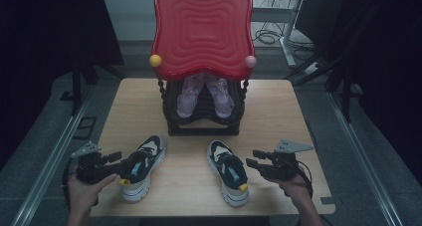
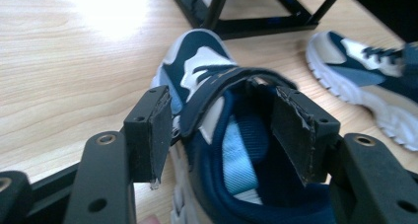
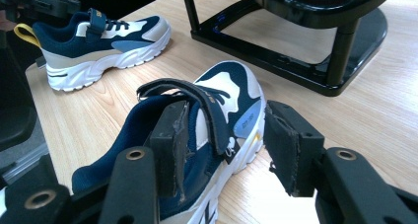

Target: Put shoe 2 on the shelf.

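In the high view, the two hands come in nearest, at the bottom edge. The left gripper [image 1: 115,159] points right at the heel of the left sneaker [image 1: 142,167]; the right gripper [image 1: 253,159] points left, its tips just beside the right sneaker [image 1: 228,171]. There are two navy-and-white sneakers on the wooden table [image 1: 278,116], each with a yellow heel loop. Behind them stands one black rack [image 1: 171,121] with one pair of pale lilac shoes [image 1: 204,94] on its shelf. One red wavy tray [image 1: 201,29] sits on top, with one yellow ball [image 1: 155,60] and one pink ball [image 1: 250,61] at its front corners. No writing is legible here.

In the left gripper view, the jaws stand apart. One pad is outside the left sneaker [image 2: 217,130] and the other is over its opening; whether they pinch the collar cannot be told. The right sneaker [image 2: 365,81] lies well apart. No lettering can be read.

In the right gripper view, the jaws are open, pressing on nothing. One pad is inside the right sneaker [image 3: 197,130] and the other is clear of its outer side. A small light-blue side patch carries tiny writing, too small to read. The left sneaker [image 3: 98,39] lies farther off; its strap shows a yellow mark, unreadable.
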`<action>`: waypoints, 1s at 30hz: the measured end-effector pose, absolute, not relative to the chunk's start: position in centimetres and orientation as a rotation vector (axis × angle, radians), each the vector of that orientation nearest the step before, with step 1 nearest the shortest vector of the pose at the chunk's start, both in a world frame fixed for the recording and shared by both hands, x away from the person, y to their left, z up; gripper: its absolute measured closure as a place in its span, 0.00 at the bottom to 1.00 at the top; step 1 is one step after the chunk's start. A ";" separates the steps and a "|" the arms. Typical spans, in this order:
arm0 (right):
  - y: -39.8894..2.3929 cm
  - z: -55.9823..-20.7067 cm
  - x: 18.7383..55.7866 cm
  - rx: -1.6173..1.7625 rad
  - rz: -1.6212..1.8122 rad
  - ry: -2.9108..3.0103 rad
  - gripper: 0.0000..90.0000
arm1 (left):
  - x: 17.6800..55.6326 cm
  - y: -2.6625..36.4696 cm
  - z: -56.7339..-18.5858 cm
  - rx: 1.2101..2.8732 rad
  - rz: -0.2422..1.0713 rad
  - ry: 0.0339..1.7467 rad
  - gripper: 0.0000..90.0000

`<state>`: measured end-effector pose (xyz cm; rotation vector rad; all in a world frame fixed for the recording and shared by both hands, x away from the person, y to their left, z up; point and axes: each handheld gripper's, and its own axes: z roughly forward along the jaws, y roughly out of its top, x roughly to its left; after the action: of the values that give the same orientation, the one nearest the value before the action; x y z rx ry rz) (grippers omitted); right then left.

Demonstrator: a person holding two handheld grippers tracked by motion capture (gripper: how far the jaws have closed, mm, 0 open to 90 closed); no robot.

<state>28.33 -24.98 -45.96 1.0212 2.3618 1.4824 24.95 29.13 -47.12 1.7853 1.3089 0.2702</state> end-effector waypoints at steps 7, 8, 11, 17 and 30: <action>-24.2 -46.1 28.6 1.016 1.479 2.384 0.58 | 25.8 28.2 -47.8 1.831 0.270 1.321 0.47; -24.1 -46.1 28.7 1.015 1.480 2.386 0.58 | 25.9 28.1 -48.0 1.843 0.273 1.329 0.47; -23.5 -46.2 28.8 1.004 1.469 2.408 0.58 | 26.2 27.8 -48.3 1.860 0.274 1.339 0.47; -22.6 -46.4 29.2 0.991 1.450 2.438 0.57 | 26.5 28.0 -48.5 1.862 0.277 1.353 0.51; -20.1 -48.1 30.6 1.017 1.270 2.503 0.58 | 27.2 28.1 -48.9 1.891 0.255 1.340 0.61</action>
<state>30.64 -20.07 -48.12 1.0173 2.5031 1.2702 27.16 28.07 -48.85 1.8912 1.3398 0.2549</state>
